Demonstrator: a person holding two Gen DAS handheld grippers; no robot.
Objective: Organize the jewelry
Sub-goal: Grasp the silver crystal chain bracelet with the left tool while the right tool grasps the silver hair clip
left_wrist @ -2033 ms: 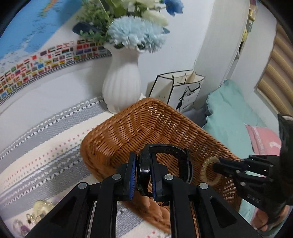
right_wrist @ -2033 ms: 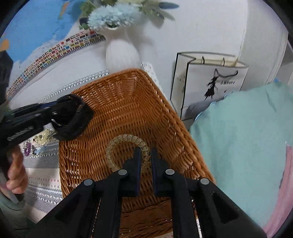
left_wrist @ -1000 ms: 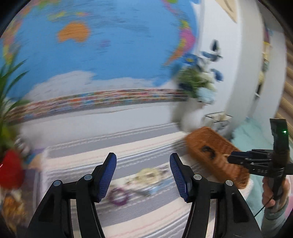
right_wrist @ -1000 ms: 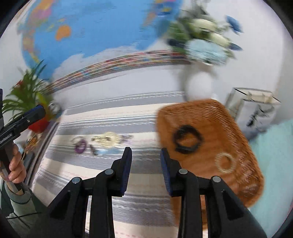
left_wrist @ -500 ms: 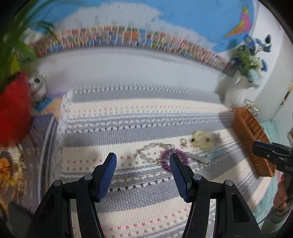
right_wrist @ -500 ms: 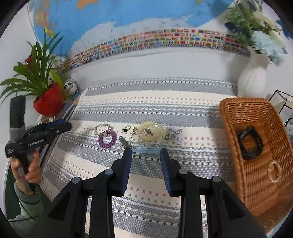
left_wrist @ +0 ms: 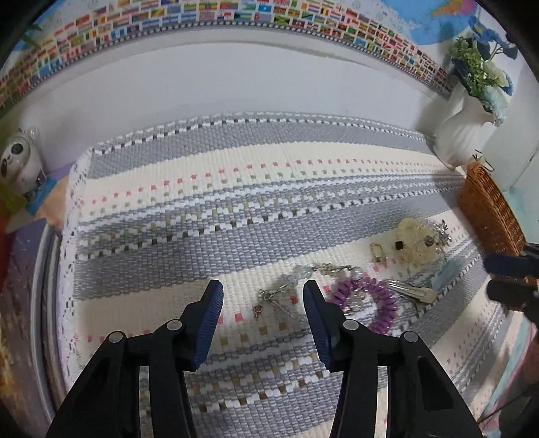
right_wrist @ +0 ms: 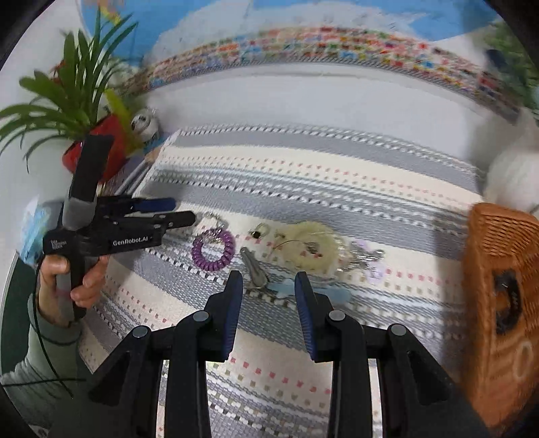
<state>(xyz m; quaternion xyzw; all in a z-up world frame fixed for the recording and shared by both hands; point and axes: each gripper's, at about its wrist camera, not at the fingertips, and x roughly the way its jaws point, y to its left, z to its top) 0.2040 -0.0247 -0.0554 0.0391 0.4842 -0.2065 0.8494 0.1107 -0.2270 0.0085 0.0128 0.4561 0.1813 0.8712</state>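
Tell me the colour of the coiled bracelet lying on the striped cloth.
Purple. The coiled bracelet shows best in the right wrist view.

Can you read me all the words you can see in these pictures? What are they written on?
"GenRobot.AI": white letters on the black body of the left gripper, seen from the right wrist.
A small white label further back on that gripper: too blurred to read.
Flag strip along the wall: pictures only, any lettering too small to read.
Map on the wall: blurred, no readable names.
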